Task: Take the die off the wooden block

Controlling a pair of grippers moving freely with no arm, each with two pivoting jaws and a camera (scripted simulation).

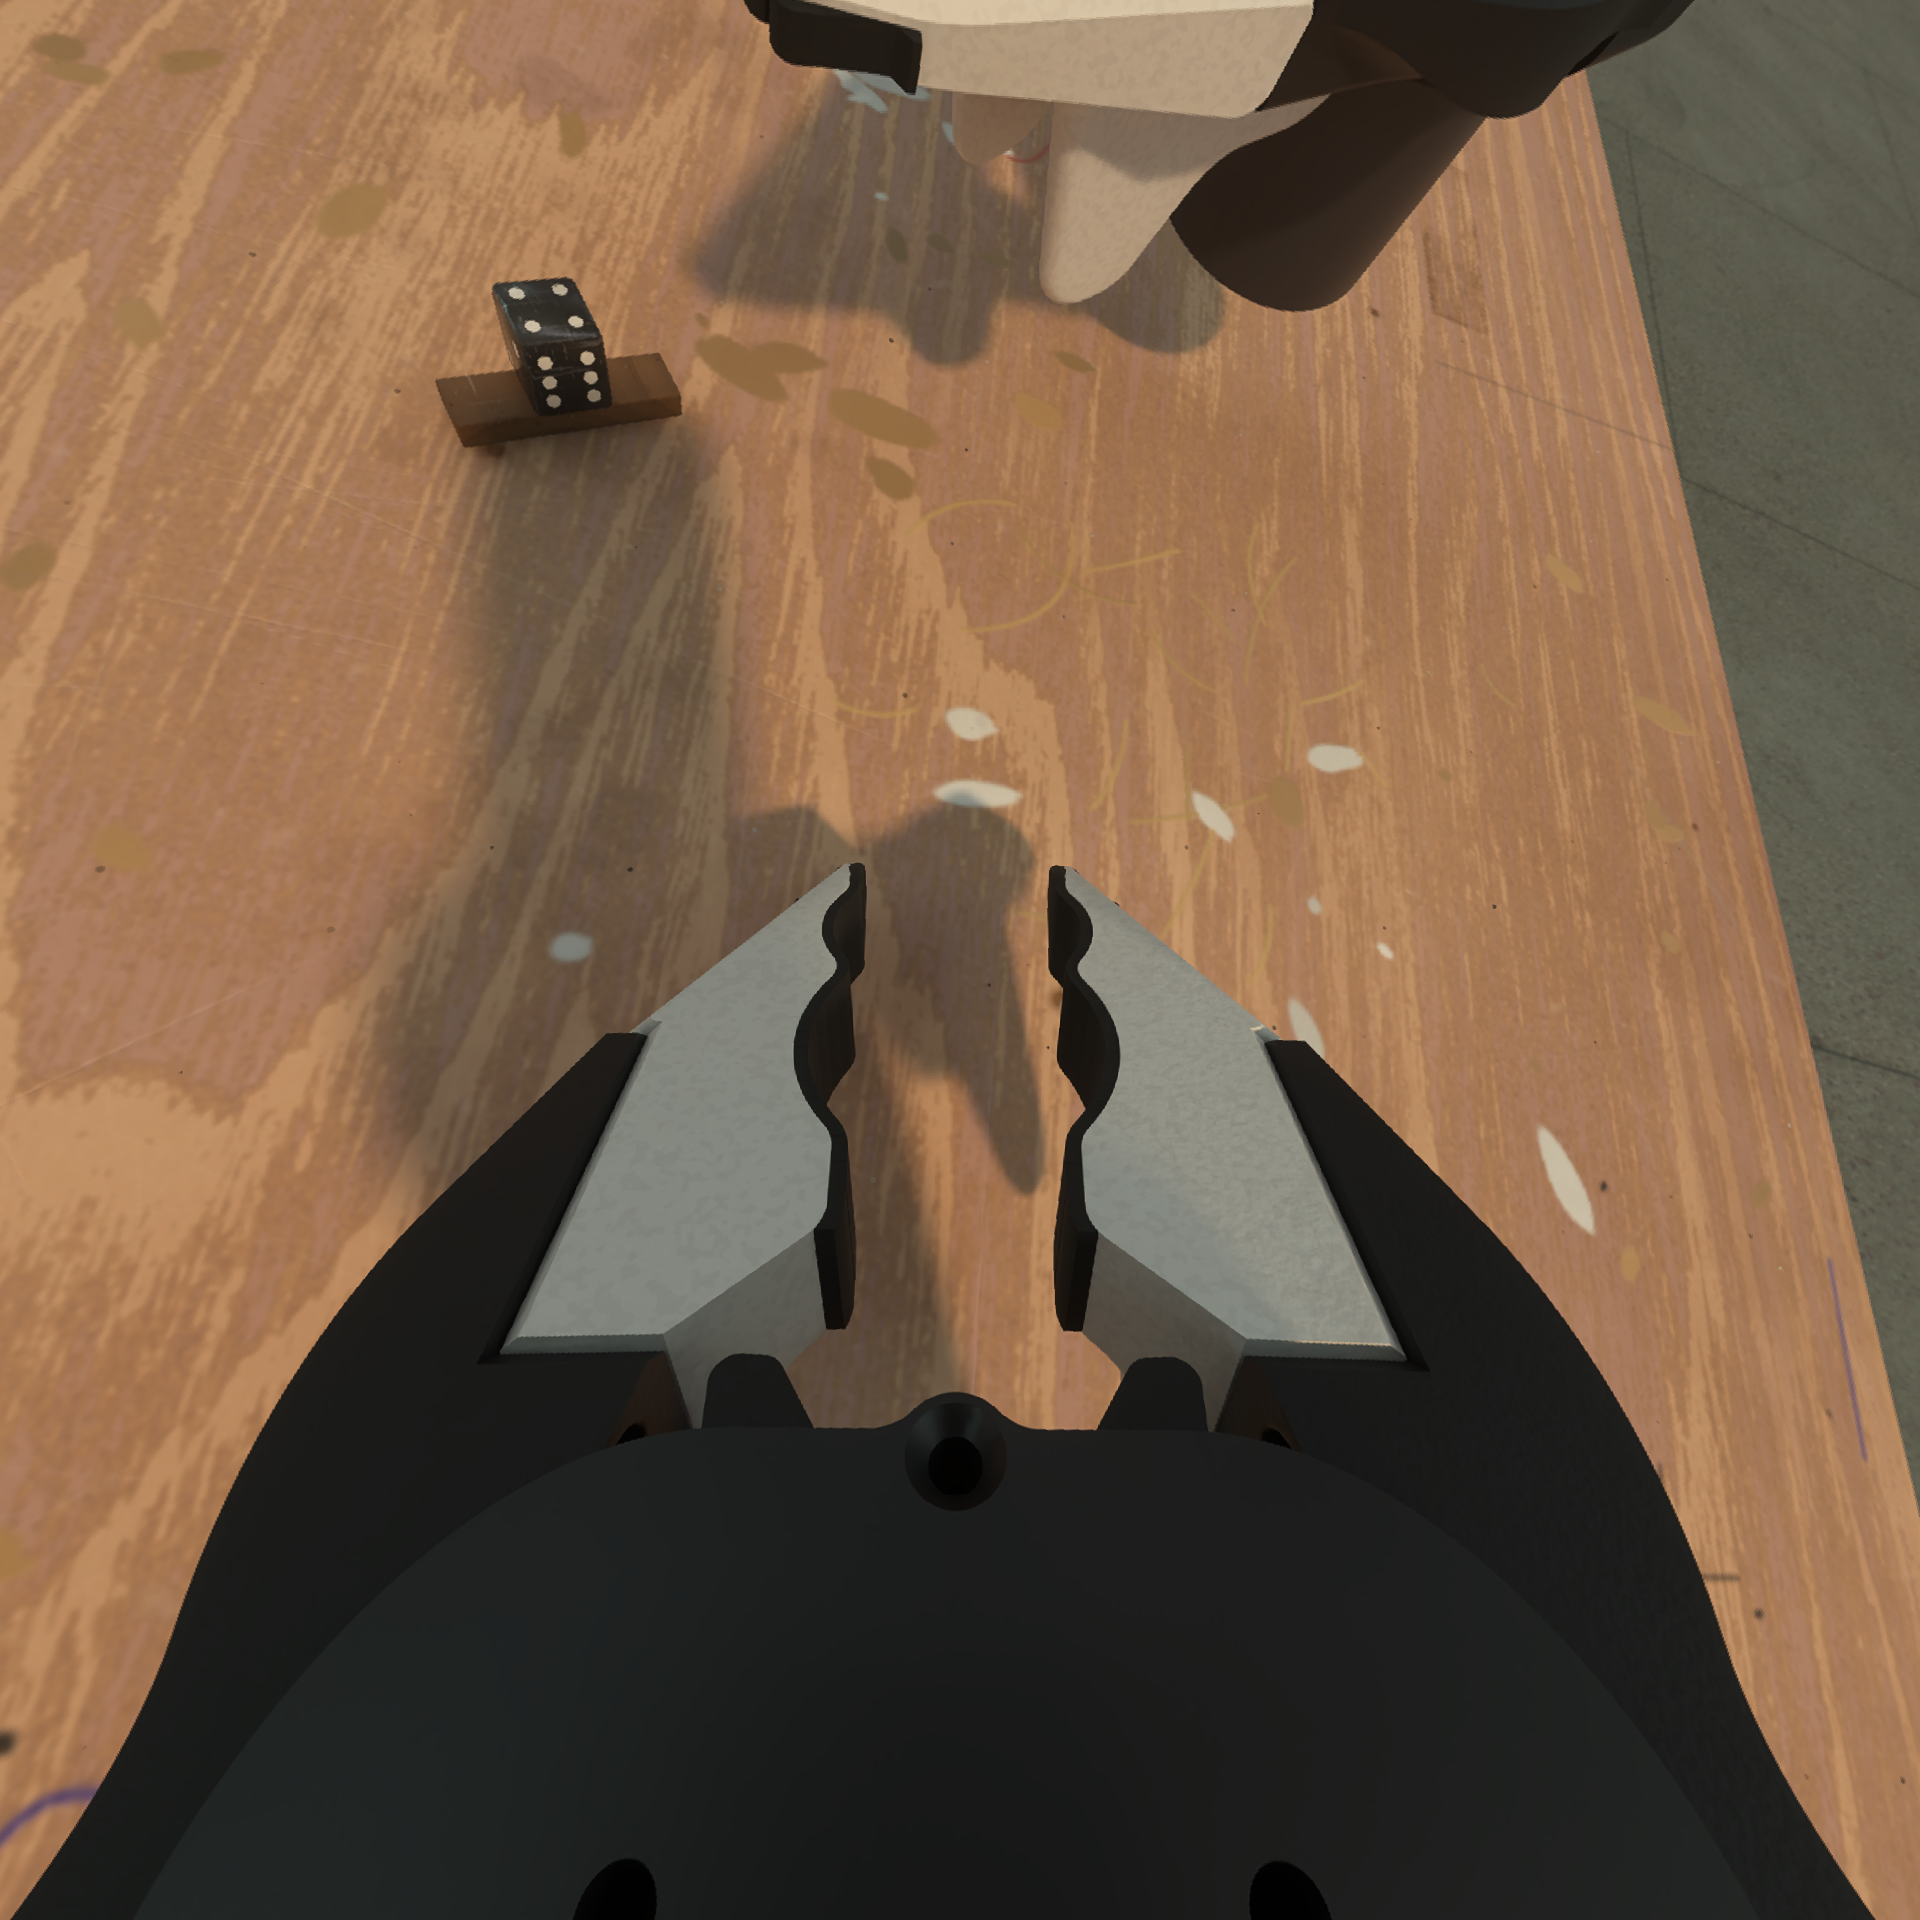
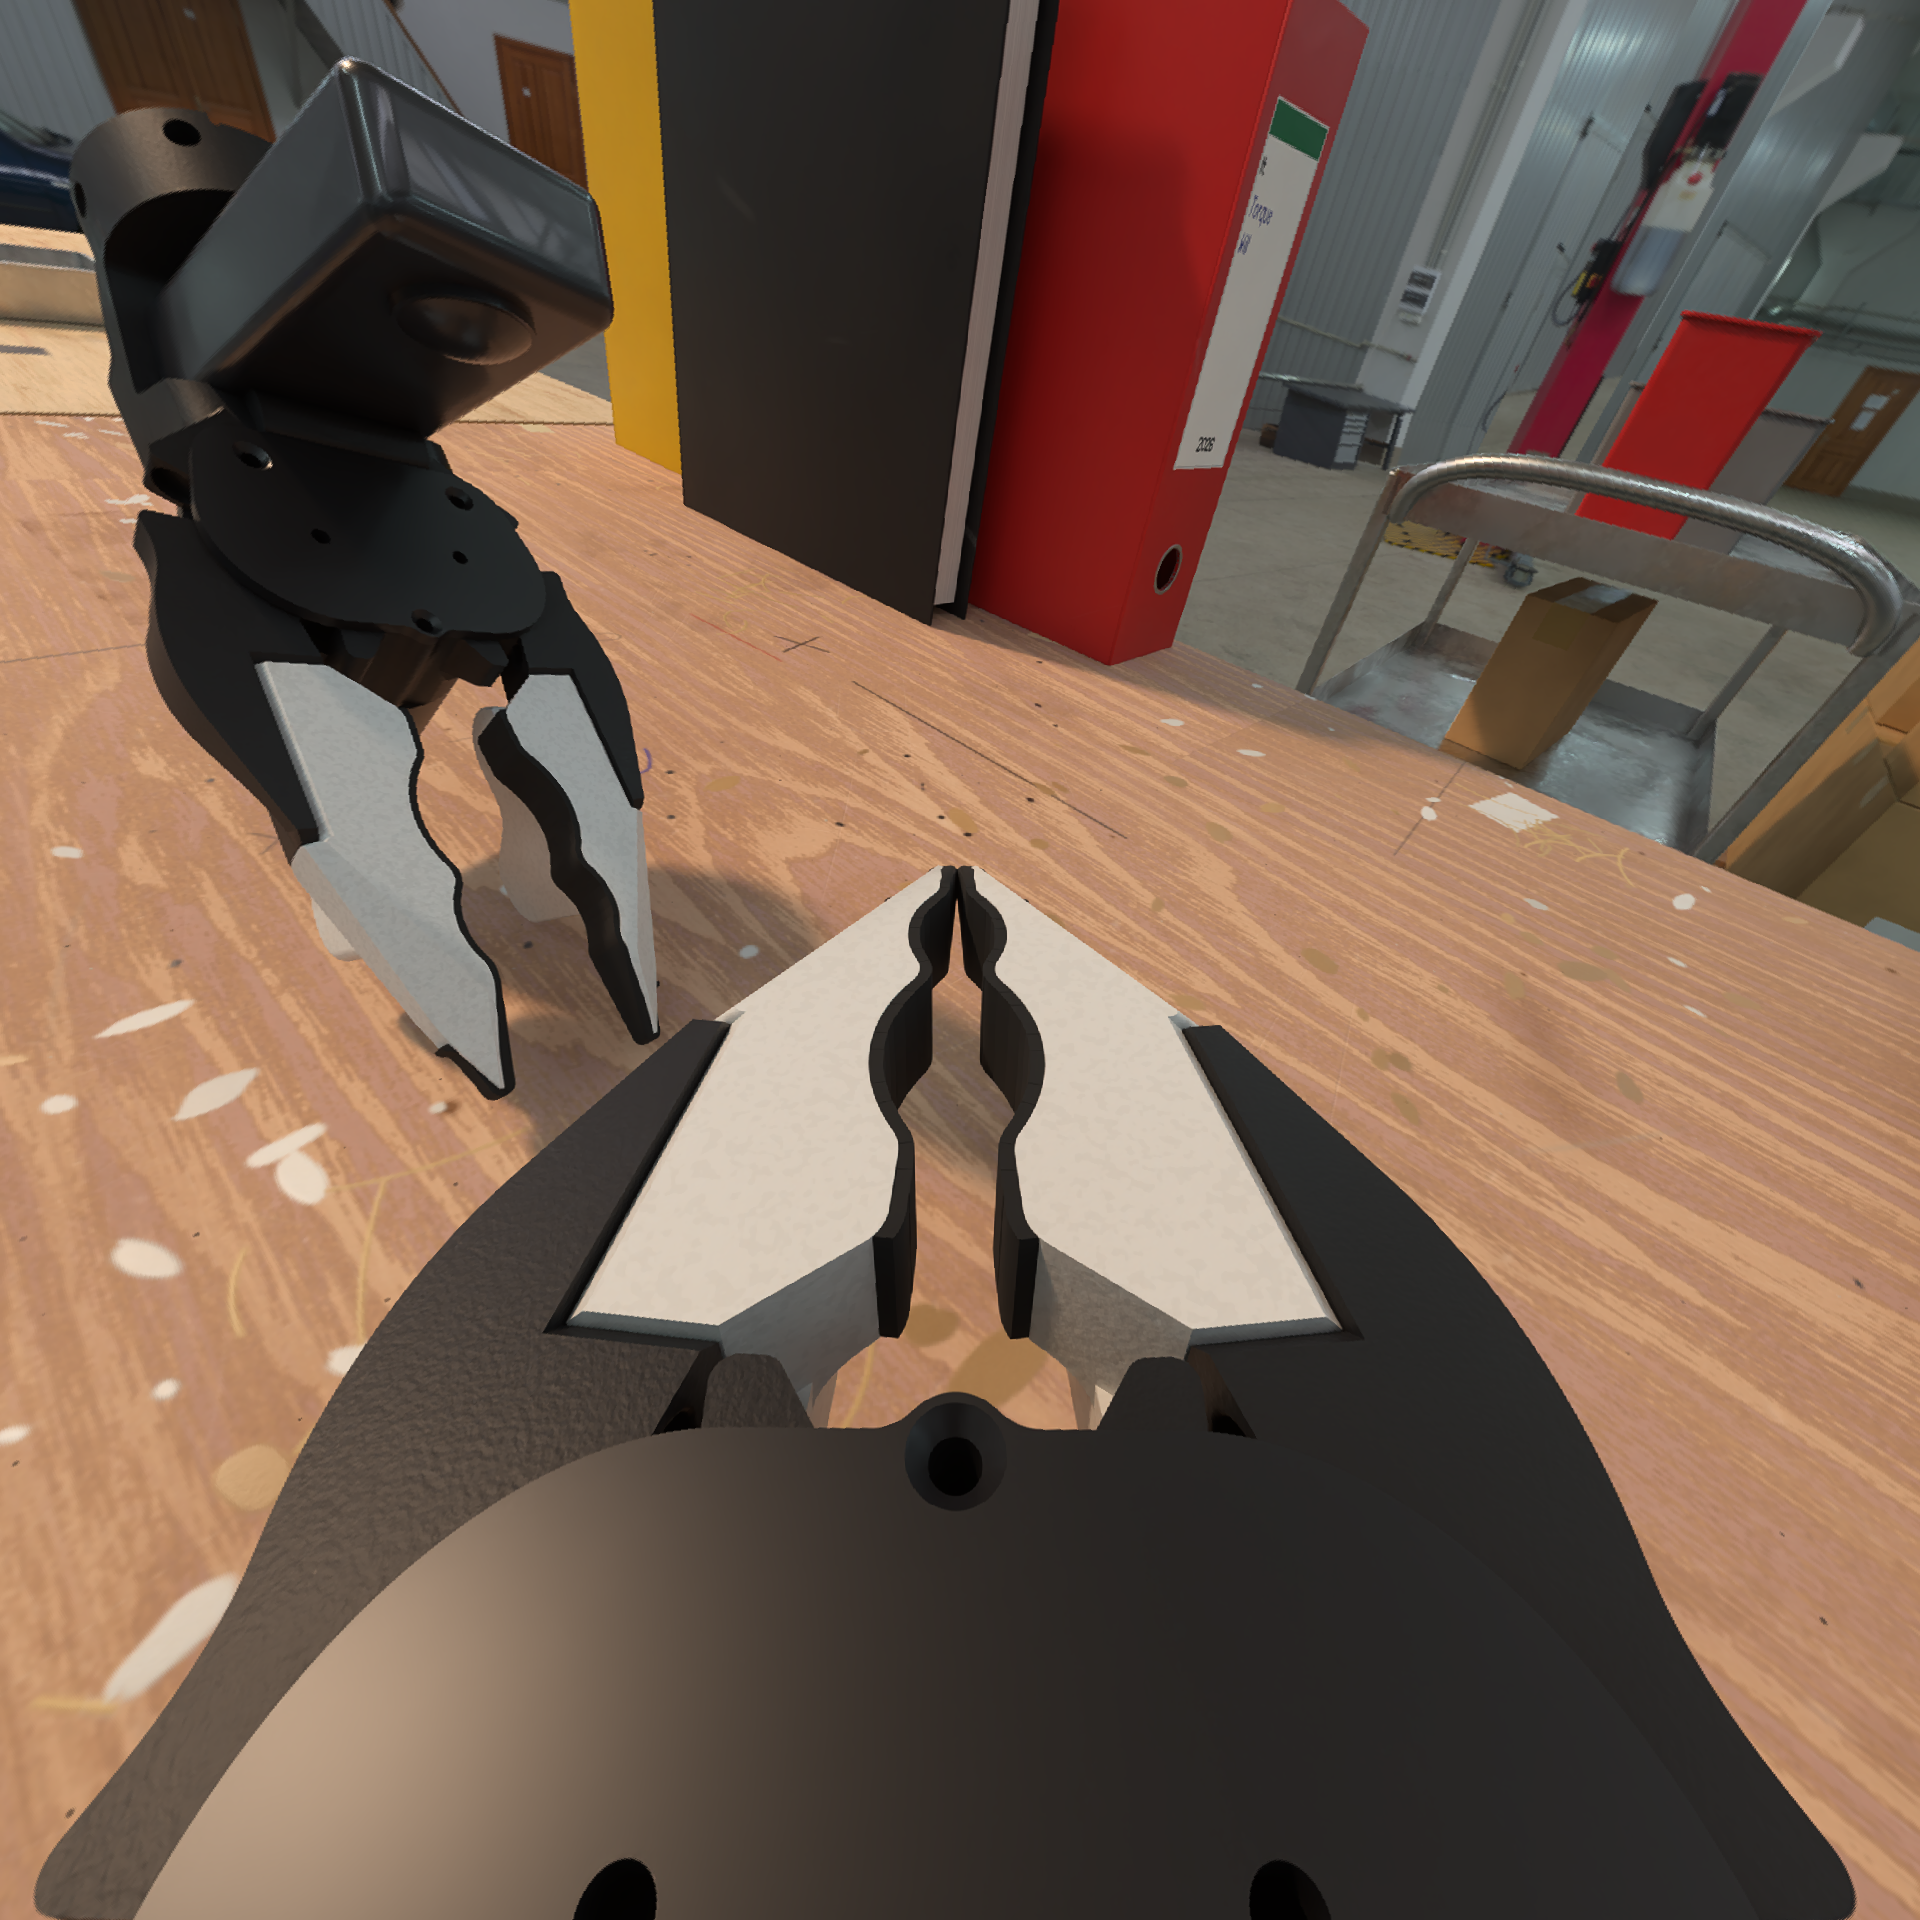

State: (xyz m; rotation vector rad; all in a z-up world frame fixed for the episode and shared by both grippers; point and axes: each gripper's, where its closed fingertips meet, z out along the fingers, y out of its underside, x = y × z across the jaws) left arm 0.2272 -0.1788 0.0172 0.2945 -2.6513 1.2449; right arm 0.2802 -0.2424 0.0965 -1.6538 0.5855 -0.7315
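- Nothing lifted yet: die (image 1: 551,348) sits on wooden block (image 1: 558,400).
- My left gripper (image 1: 956,883) is spread, well short of it.
- My right gripper (image 2: 956,878) is pressed together, apparently empty.

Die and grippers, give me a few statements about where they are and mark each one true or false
1. The die sits on the wooden block. True.
2. The left gripper is shut on the die. False: it is open and empty, apart from the die.
3. The right gripper is shut. True.
4. A red binder lies flat on the table. False: it stands upright beside a black one.
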